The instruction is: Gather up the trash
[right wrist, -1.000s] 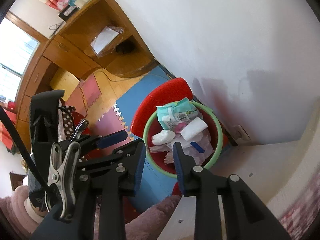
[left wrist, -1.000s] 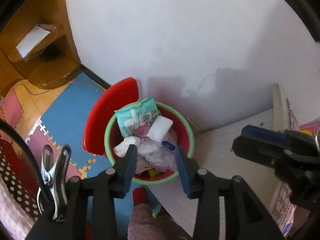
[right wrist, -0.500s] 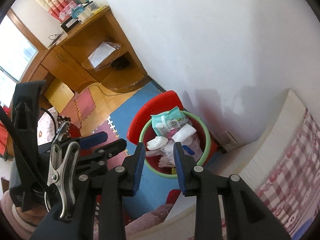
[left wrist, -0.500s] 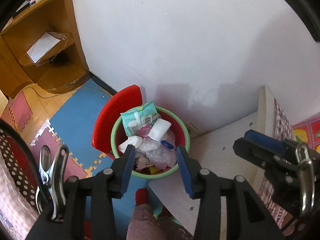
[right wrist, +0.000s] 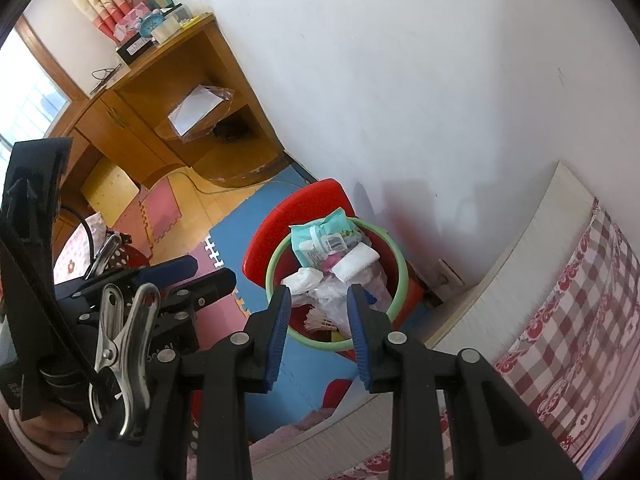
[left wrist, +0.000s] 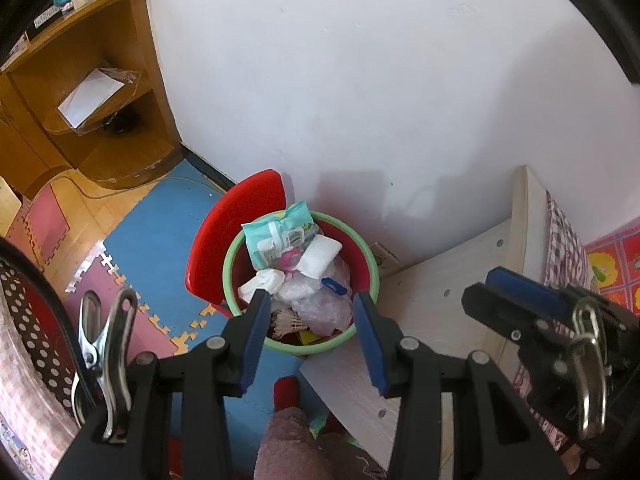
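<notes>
Glossy plastic bin [left wrist: 362,252], matt wooden shelf [left wrist: 120,136] (varnished), foam mat [left wrist: 160,232]

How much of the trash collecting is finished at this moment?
Done: the red bin with green rim is piled with wrappers and tissues. In hand: nothing; left gripper and right gripper are open and empty above it. Left: no loose trash shows in either view.

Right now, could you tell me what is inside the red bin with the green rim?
The red bin is heaped: a teal wipes packet on top, a white pad, crumpled tissue, clear plastic bags and a shuttlecock. Whatever lies beneath this pile is covered.
</notes>
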The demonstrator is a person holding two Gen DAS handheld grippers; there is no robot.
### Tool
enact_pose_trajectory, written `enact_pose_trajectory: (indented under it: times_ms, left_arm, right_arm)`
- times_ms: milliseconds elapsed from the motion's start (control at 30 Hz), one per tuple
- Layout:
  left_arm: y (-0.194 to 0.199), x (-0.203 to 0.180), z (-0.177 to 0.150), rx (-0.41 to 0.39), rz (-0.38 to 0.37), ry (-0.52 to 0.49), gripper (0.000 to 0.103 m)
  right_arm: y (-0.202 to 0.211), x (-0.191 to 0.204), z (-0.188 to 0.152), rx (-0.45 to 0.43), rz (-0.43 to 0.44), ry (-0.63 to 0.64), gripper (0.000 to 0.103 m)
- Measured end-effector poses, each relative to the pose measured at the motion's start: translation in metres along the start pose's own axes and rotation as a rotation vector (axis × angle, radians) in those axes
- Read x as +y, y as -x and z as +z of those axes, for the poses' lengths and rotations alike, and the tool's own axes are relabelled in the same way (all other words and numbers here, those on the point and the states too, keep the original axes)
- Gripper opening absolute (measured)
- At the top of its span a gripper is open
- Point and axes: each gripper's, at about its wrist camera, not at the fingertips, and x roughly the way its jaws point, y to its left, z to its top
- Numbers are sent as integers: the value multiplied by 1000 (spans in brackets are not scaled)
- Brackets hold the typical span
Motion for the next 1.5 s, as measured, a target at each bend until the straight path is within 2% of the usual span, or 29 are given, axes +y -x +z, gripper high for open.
enact_pose_trajectory:
  times_ms: [1500]
  left_arm:
    - [2, -10, -4, 3, -7, -38, 45]
  right_arm:
    - [-1, -3, -4, -1, -10, -19, 30]
